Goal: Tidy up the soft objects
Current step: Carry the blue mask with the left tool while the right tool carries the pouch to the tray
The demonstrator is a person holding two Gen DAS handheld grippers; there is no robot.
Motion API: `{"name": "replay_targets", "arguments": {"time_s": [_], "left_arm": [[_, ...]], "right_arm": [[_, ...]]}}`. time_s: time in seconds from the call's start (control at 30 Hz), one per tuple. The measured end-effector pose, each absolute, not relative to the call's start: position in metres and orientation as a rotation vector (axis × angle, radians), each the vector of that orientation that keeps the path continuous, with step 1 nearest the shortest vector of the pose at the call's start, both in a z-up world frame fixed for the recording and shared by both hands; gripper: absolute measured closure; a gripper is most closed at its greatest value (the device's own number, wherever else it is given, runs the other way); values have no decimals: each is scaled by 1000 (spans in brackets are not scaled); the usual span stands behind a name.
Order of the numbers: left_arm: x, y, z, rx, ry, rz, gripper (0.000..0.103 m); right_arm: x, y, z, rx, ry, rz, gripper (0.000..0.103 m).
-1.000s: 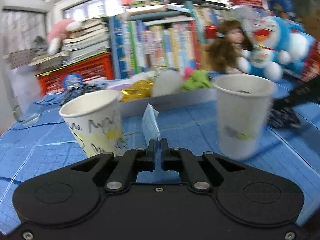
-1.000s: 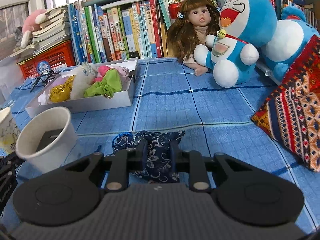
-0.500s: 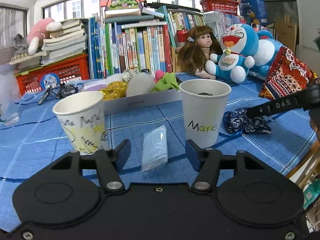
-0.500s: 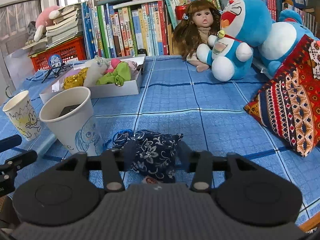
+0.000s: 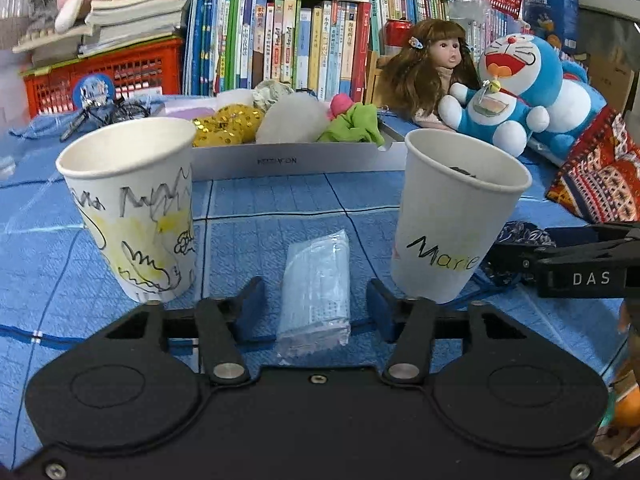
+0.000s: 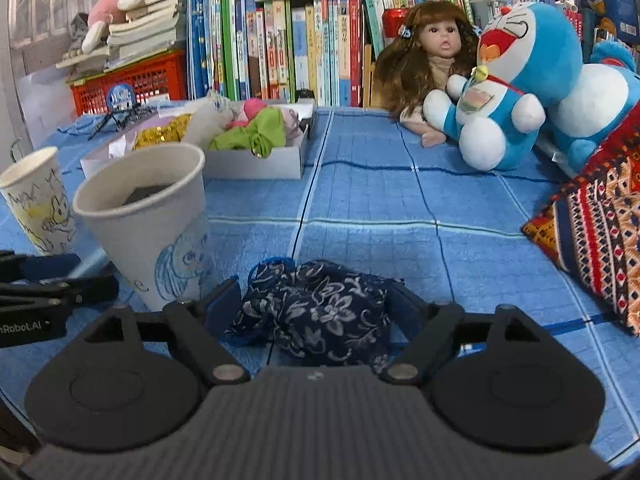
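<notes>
step: both items lie loose on blue checked tablecloth [image 6: 360, 208] | left gripper [image 5: 316, 304] jaws just closing, apart from clear-wrapped pale blue mask pack [image 5: 316, 292] between them | right gripper [image 6: 316, 306] jaws just widening, flanking navy floral cloth pouch [image 6: 320, 312] | next: likely regrasp, carry to white cardboard tray [image 6: 256, 162]

Both claws tilt down toward the blue-clothed counter [image 5: 260, 208]. The left claw [image 5: 316, 306] has just been narrowing, its fingers apart and clear of the wrapped packet [image 5: 316, 288] lying between them. The right claw [image 6: 316, 308] has just been opening wide, its fingers flanking the dark floral pouch [image 6: 320, 312] without squeezing it.
</notes>
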State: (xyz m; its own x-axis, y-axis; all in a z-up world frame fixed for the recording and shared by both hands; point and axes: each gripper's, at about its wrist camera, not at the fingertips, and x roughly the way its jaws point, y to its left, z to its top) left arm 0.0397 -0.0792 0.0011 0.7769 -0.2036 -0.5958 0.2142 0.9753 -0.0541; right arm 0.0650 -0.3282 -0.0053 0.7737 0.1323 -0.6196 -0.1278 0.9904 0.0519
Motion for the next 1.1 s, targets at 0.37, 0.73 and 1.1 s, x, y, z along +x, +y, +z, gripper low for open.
{"name": "replay_targets", "arguments": {"time_s": [0.37,0.73,1.1], "left_arm": [[23,-80,12,41,624,-283,76],[12,-53,83,-2,539,-364,76],[65,3,159,-8,533,-377,76]], "right_arm": [[45,-331,2,18,650,76,54],[55,-358,57,72,554,-2,54],[114,-337,114,135,591,96,54]]}}
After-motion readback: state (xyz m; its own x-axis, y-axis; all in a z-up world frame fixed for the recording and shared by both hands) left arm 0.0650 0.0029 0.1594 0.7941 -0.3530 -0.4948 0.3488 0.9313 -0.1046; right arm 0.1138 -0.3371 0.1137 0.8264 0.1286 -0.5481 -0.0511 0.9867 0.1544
